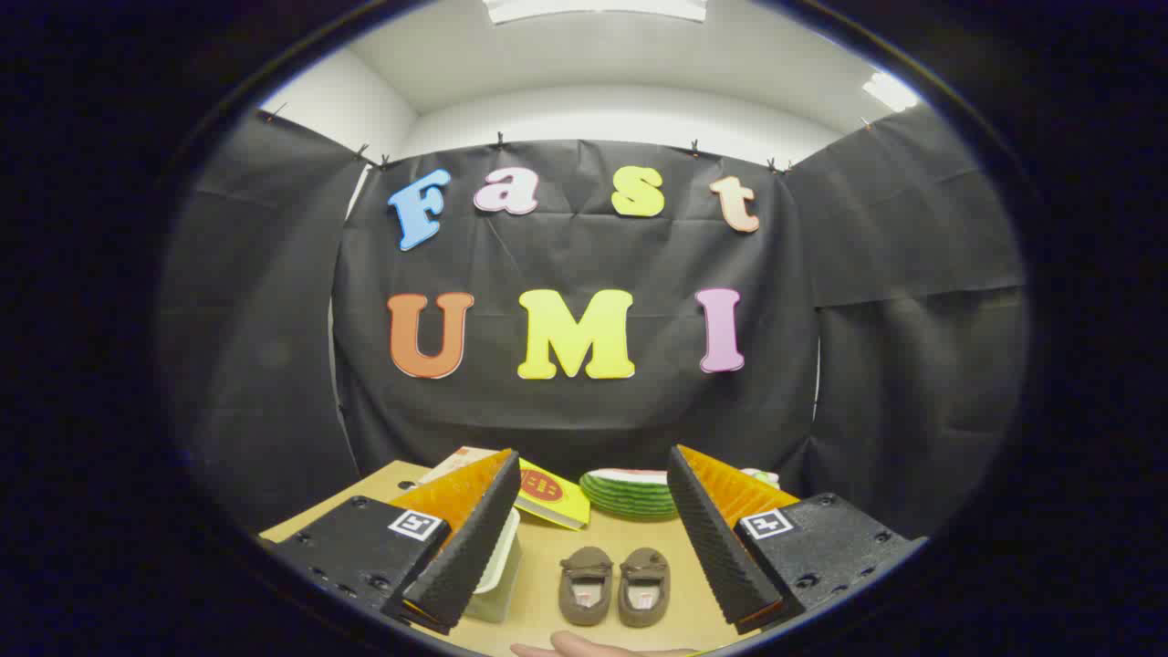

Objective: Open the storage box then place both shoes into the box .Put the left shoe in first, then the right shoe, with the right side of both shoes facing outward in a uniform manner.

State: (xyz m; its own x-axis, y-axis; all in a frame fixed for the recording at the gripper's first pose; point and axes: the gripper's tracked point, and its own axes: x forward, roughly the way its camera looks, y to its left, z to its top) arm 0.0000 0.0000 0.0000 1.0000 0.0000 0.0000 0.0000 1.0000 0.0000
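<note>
Two fingers [474, 538] of the tool [589, 538] rise from the bottom of the frame, spread wide apart with nothing held between them, so the tool is open and hangs above the desk [547, 557]. Just below them, at the very bottom centre of the frame, part of a hand [593, 648] lies on the wooden surface. Between the fingers, in the lower middle of the frame, a pair of small brown shoes [614, 586] sits side by side on the desk, touching or almost touching, toes pointing toward the camera. To their left, partly hidden behind the left finger, stands a pale storage box [500, 570] with a white rim; whether its lid is on or off cannot be told from here. Beyond the shoes, toward the back of the desk, a yellow book [552, 497] with a red round mark lies at an angle, and just right of it, centre frame, rests a green striped plate shaped like a watermelon slice [630, 493], partly covered by the right finger. Behind the desk hangs the black cloth wall [575, 411], with a white ceiling and lights in the upper part of the frame.
</note>
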